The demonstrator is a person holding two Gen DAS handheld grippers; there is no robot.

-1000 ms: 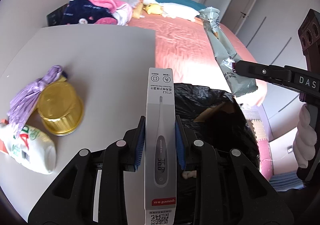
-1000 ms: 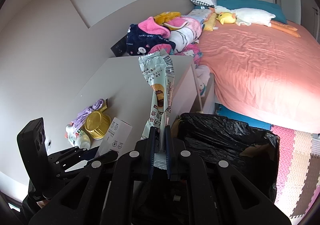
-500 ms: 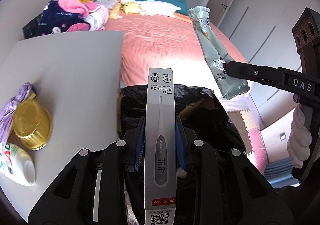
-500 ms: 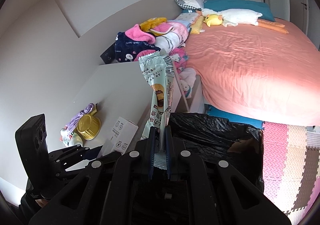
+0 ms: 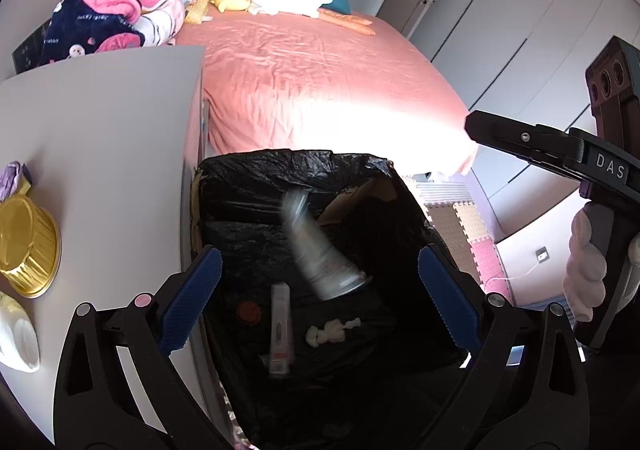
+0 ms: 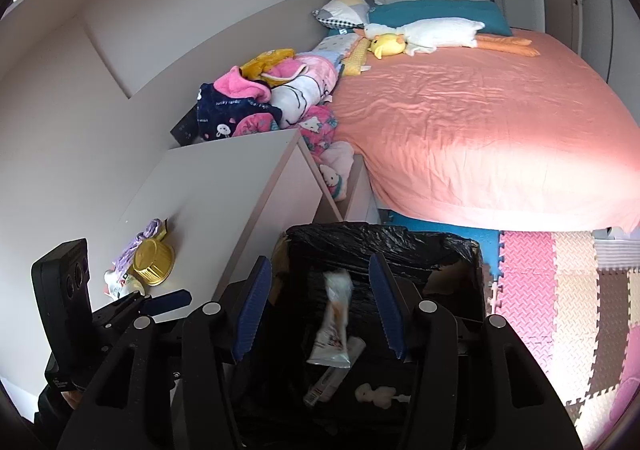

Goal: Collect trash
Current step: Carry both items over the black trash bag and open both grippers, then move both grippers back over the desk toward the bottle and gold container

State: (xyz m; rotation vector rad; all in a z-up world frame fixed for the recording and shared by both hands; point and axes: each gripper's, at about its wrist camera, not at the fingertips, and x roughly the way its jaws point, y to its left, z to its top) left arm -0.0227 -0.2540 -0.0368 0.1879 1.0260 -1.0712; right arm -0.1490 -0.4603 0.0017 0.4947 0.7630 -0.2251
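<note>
My left gripper [image 5: 320, 298] hangs over the black-bagged trash bin [image 5: 280, 166]. Its jaws are opening wide with nothing between them. The grey thermometer box [image 5: 280, 330] is loose inside the bin. Over the same bin [image 6: 380, 238], my right gripper [image 6: 320, 310] also has its jaws opening, and the pads touch nothing. The silver snack wrapper [image 6: 334, 322] drops, blurred, into the bag below them. That wrapper [image 5: 316, 250] also shows in the left wrist view. A crumpled white tissue [image 5: 332, 330] lies on the bin's bottom.
On the white table [image 5: 100, 130] to the left stand a gold tub [image 5: 28, 246], a purple bag [image 6: 136, 246] and a white bottle [image 5: 16, 334]. A pink bed [image 6: 480, 130] lies behind the bin, foam floor mats [image 6: 560, 290] to its right.
Both grippers have opened over the bin. The thermometer box left the left jaws and the snack wrapper left the right jaws; both now fall or lie in the bag.
</note>
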